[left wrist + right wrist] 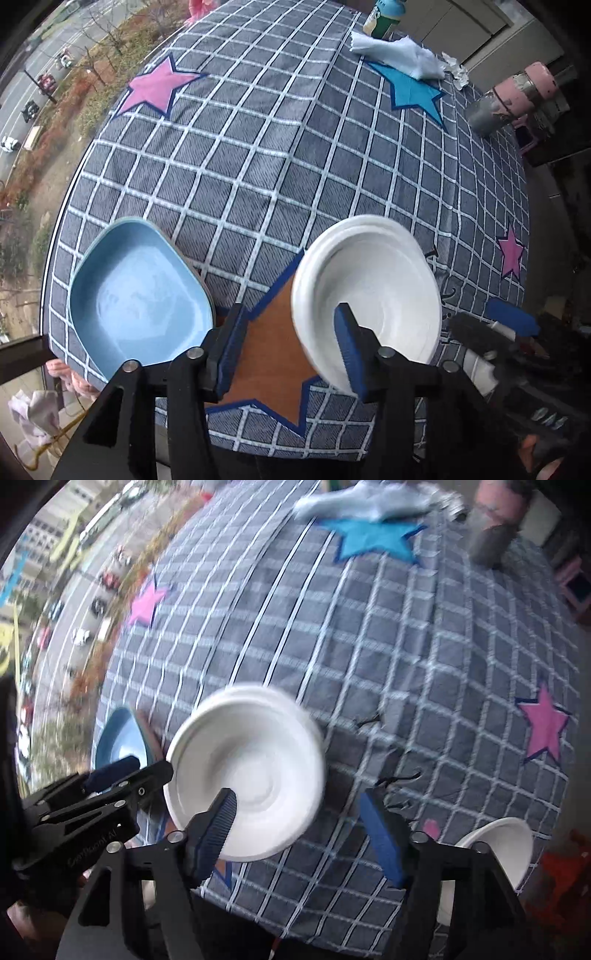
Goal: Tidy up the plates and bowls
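On the checked tablecloth (280, 155) a light blue rounded-corner bowl (140, 295) sits at the near left. A stack of white plates (369, 288) sits to its right. My left gripper (291, 347) points down over an orange star, open, its right finger in front of the white stack's near rim and nothing held. In the right wrist view my right gripper (299, 830) is open, its left finger over the near edge of the white plates (251, 768). A second white bowl (495, 849) lies at the near right, partly hidden. The blue bowl (118, 738) shows behind the left gripper.
At the far side lie a crumpled white cloth (399, 55), a green and white bottle (384, 18) and a pink and grey cylinder (517, 96). The table's left edge (62, 221) runs along a window onto a street.
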